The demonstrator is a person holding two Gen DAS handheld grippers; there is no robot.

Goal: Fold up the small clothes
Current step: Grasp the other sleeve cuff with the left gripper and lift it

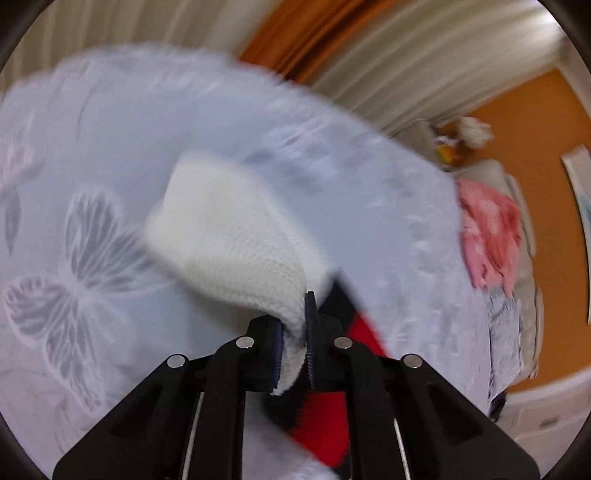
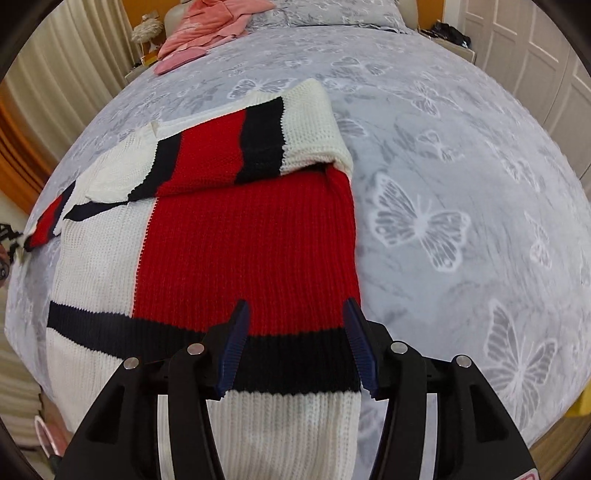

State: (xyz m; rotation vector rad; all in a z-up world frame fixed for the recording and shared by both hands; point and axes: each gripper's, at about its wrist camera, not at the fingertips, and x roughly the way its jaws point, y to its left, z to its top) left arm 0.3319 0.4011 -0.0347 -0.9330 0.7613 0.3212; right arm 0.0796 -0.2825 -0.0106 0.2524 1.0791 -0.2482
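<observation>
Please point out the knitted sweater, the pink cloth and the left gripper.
Red, white and navy knitted sweater [image 2: 243,251]: right wrist view, red panel.
Crumpled pink cloth [image 2: 207,33]: right wrist view, middle.
Left gripper [image 1: 293,347]: left wrist view, between fingertips.

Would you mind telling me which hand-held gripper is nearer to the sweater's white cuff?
Left. The left hand-held gripper is shut on the sweater's white cuff, lifting it. The right hand-held gripper hovers open over the sweater's body.

Right gripper [image 2: 295,347] (jaws apart) over sweater [image 2: 243,251].
</observation>
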